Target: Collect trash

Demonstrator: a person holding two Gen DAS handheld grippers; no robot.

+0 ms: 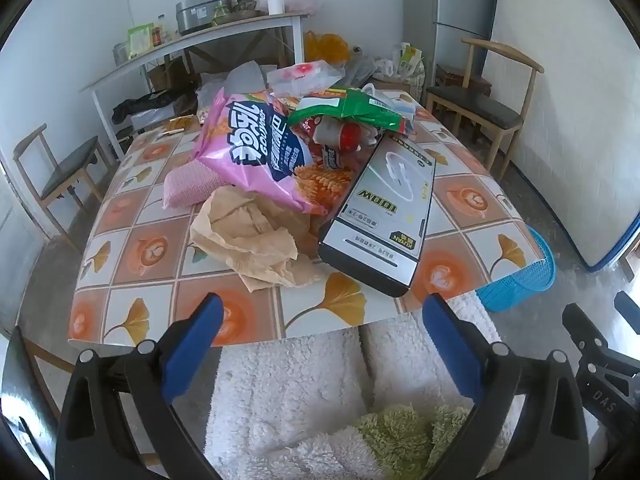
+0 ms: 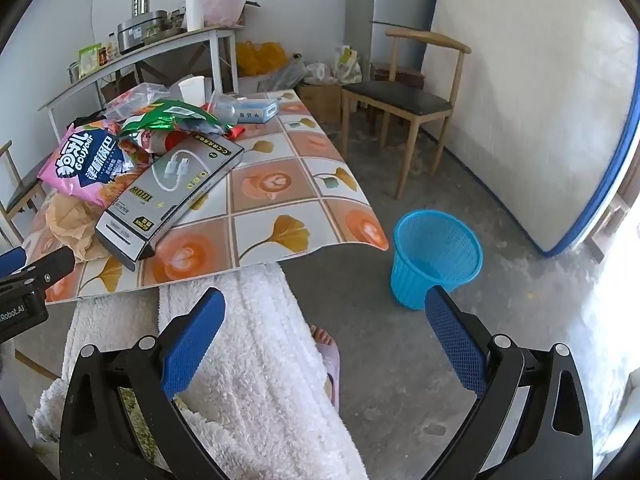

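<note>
Both hand-held grippers empty, jaws spread wide, nothing between the blue pads. Left hand-held gripper [image 1: 322, 344] hangs short of the near edge of the table [image 1: 256, 312], which wears an orange-and-white tiled cloth with ginkgo leaves. Right hand-held gripper [image 2: 326, 340] sits off the table's corner, over the person's white fleecy lap and bare floor.

Trash is heaped mid-table: crumpled tan paper wrapper [image 1: 248, 236] nearest the left gripper, pink glossy snack bag [image 1: 256, 152] lying on it, grey-and-black flat cable box [image 1: 384, 212] leaning on the heap with its near end on the cloth, green foil wrapper [image 1: 352, 110] and a red-and-white crushed bottle [image 1: 340, 136] behind. Round blue plastic mesh bin [image 2: 436, 256] stands upright on the floor, just beyond the table's right corner, mouth clear.

Step in hand, as I read it: first pick. Good way:
- Take the cable box with the right gripper; it's topmost, rigid, closest to the bin side. Grip across its narrow width near the low end, not lengthwise.
- Lift before swinging, or it drags the pink bag along.
- Left gripper takes the tan paper; pinch a raised fold, since flat paper slips.
- Release low over the bin mouth; a light basket may tip if struck on the rim.
</note>
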